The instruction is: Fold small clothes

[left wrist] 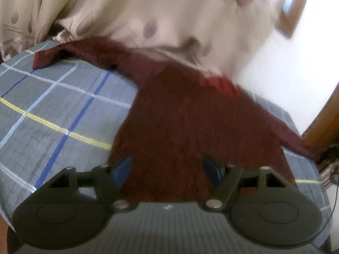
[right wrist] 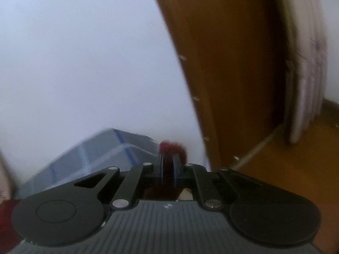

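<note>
One maroon sweater (left wrist: 190, 131), both sleeves spread, right tongs (right wrist: 167, 165) pinching one

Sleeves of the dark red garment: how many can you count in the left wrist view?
2. One sleeve stretches left across the checked cover; the other sleeve runs down to the right edge.

Sweater (left wrist: 190, 127): near hem hidden behind left gripper (left wrist: 169, 169) body; right sleeve end cut off by door frame (left wrist: 324, 122). Right gripper (right wrist: 168, 165): cloth end between pads blurred. Bed (right wrist: 95, 154) and curtain (left wrist: 127, 10) blurred
</note>
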`<state>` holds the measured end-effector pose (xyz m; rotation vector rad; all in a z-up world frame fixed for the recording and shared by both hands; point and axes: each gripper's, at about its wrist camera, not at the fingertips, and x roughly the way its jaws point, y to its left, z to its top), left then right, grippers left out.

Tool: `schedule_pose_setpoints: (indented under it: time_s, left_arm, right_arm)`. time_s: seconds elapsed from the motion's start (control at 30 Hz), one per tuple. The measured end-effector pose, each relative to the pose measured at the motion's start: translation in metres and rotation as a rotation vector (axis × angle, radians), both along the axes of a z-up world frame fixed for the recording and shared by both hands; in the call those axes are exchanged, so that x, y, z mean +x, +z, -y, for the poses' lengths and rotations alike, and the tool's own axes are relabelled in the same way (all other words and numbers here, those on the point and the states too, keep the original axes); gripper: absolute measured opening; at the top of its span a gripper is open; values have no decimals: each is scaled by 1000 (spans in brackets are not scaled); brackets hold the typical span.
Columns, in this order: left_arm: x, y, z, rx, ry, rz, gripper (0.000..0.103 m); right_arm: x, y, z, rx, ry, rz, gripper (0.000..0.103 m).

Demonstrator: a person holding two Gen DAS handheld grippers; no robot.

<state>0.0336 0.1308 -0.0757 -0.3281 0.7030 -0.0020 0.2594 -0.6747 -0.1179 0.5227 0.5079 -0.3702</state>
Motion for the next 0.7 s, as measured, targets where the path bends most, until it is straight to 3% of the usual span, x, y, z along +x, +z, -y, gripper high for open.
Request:
schedule_pose_setpoints:
  time_s: [0.1,0.2,0.33,0.5,0.57,0.7]
  left_arm:
    - [7,11,-13,-14,18,41,74]
    - [17,22,-38,-43,53,83,74]
    - [42,26,-94,-103,157,101,74]
    - [94,15,-175,-238,290,81,74]
    - [121,11,-203,-287,293,79,74]
    - [166,-9,-247,-395,407,58,74]
  right_arm:
    - [-11,-13,-8,29,-65,47,17]
    - [-43,-2,-33,16,-19,169,18]
    - [-77,6,-91,57,213,249,28]
    - [-103,6,-185,-25,486,247,40]
    - [-113,7,-219,-53,555,251,40]
    - [-129,22,-265,-79,634,261,41]
